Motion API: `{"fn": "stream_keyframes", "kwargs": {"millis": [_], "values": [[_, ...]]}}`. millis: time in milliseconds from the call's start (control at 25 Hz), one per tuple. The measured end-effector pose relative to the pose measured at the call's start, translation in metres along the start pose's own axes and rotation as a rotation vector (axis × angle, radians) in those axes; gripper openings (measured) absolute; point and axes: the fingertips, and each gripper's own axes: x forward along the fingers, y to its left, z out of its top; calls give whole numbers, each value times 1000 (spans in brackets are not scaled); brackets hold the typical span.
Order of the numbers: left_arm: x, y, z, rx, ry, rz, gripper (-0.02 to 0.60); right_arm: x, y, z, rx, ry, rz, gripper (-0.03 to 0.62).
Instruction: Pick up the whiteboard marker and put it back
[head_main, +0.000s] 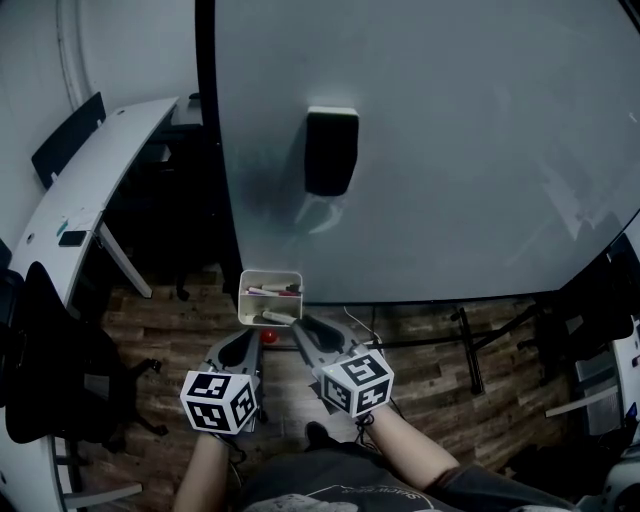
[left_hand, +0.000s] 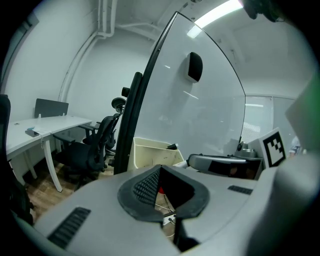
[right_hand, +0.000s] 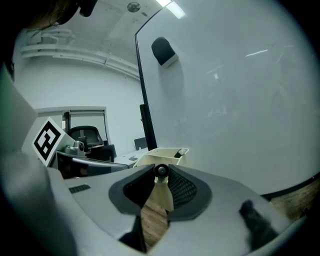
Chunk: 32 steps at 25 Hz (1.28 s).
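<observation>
The right gripper (right_hand: 161, 169) clamps its ribbed black pads on the whiteboard marker (right_hand: 161, 172), round and dark-ended, at frame centre; the cream, box-shaped tray (right_hand: 165, 153) sits just behind. The left gripper (left_hand: 159, 171) is empty, its jaw tips meeting.

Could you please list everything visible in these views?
large white whiteboard: one, white, upright ahead
black rectangular eraser: one, black, on the whiteboard
cream open plastic tray: one, cream, at whiteboard's lower edge
loose markers: several, mixed colours, in tray
dark-capped whiteboard marker: one, dark end, between right gripper's jaws
small red object: one, red, below tray
long white desk: one, white, left
black office chairs: at least two, black, left
left gripper: one, grey, jaw tips together, empty
right gripper: one, grey, closed on marker
</observation>
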Motion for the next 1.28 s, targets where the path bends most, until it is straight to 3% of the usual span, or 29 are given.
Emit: {"fn": "stream_keyframes", "kwargs": {"millis": [400, 920, 1280], "values": [[-21, 3, -1, 11, -4, -14, 14, -8, 15, 24, -54, -68, -30, 89], [-65, -3, 11, 77, -48, -105, 14, -52, 49, 74, -121, -213, -138, 89], [-96, -14, -2, 108, -42, -189, 14, -90, 78, 61, -95, -242, -226, 89]]}}
